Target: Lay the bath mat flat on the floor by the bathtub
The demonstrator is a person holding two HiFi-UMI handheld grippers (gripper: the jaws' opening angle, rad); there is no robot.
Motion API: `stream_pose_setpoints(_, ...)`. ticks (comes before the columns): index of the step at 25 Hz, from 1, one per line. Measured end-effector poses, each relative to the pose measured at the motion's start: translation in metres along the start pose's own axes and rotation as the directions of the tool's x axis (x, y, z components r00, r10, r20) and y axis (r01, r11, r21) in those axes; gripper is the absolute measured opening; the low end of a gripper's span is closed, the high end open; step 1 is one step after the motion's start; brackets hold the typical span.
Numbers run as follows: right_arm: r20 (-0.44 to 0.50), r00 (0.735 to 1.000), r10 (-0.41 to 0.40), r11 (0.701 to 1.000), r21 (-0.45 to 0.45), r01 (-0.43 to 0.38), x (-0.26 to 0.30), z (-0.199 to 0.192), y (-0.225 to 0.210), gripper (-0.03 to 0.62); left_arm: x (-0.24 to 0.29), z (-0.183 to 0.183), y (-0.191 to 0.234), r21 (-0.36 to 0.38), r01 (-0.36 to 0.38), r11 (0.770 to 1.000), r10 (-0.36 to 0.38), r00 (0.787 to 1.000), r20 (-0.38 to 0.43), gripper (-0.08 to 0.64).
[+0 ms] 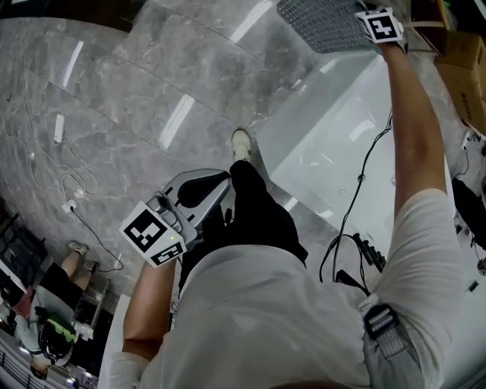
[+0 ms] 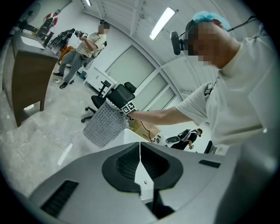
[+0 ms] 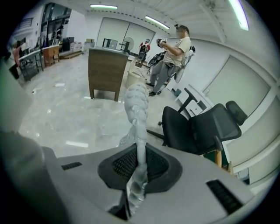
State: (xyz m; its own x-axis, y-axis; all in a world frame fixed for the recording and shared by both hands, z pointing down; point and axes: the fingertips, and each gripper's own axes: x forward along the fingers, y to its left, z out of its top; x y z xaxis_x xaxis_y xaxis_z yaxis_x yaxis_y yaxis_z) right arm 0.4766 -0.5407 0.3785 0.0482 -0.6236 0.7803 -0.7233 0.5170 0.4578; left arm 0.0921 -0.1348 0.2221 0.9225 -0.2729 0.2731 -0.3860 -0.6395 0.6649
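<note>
Up at the end of an outstretched arm, the right gripper [image 3: 139,164] has its jaws clamped on one edge of the bath mat [image 1: 323,23]. The mat is a grey sheet covered in small dots. It hangs in the air near the far end of the white bathtub [image 1: 342,144], clear of the grey marble floor [image 1: 114,99]. Seen from that gripper, the mat runs edge-on straight up from between the pads. The left gripper [image 1: 203,190] is held low by the person's hip beside the tub, its jaws pressed together with nothing between them. Each gripper's marker cube [image 1: 152,235] bears black-and-white square patterns, the only print that can be made out. A black office chair [image 3: 201,127] and a wooden desk [image 3: 105,70] stand in the room behind.
</note>
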Motion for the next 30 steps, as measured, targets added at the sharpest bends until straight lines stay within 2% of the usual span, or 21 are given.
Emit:
stream_pose_setpoints(3, -0.024, 0.999, -0.030, 0.999, -0.037, 0.029, 0.017, -0.029, 0.014, 0.041, 0.011, -0.024, -0.006, 0.002, 0.007, 1.000, -0.006, 1.000, -0.018, 0.020)
stream_pose_setpoints(6, -0.071, 0.997, -0.017, 0.998, -0.064, 0.012, 0.056, -0.058, 0.058, 0.041, 0.017, -0.046, 0.007, -0.011, -0.002, 1.000, 0.001, 0.999, -0.036, 0.020)
stream_pose_setpoints(10, -0.144, 0.986, 0.081, 0.995, -0.041, -0.088, 0.127, -0.104, 0.158, 0.043, 0.015, -0.075, 0.035, -0.088, -0.006, 0.996, 0.002, 0.999, -0.046, 0.020)
stream_pose_setpoints(14, -0.181, 0.962, 0.202, 0.975, -0.052, -0.215, 0.164, -0.155, 0.273, 0.043, 0.020, -0.121, 0.051, -0.088, -0.033, 0.996, 0.027, 0.997, -0.072, 0.020)
stream_pose_setpoints(19, -0.228, 0.922, 0.313, 0.945, -0.020, -0.326, 0.175, -0.188, 0.382, 0.044, 0.018, -0.151, 0.064, -0.109, -0.035, 0.993, 0.028, 0.998, -0.061, 0.020)
stream_pose_setpoints(26, -0.244, 0.878, 0.411, 0.911, 0.073, -0.406, 0.177, -0.203, 0.495, 0.048, 0.004, -0.187, 0.087, -0.124, -0.020, 0.992, 0.015, 0.999, -0.038, 0.020)
stream_pose_setpoints(30, -0.247, 0.865, 0.437, 0.900, 0.116, -0.421, 0.182, -0.221, 0.544, 0.053, -0.010, -0.220, 0.096, -0.147, -0.034, 0.988, 0.025, 0.998, -0.061, 0.020)
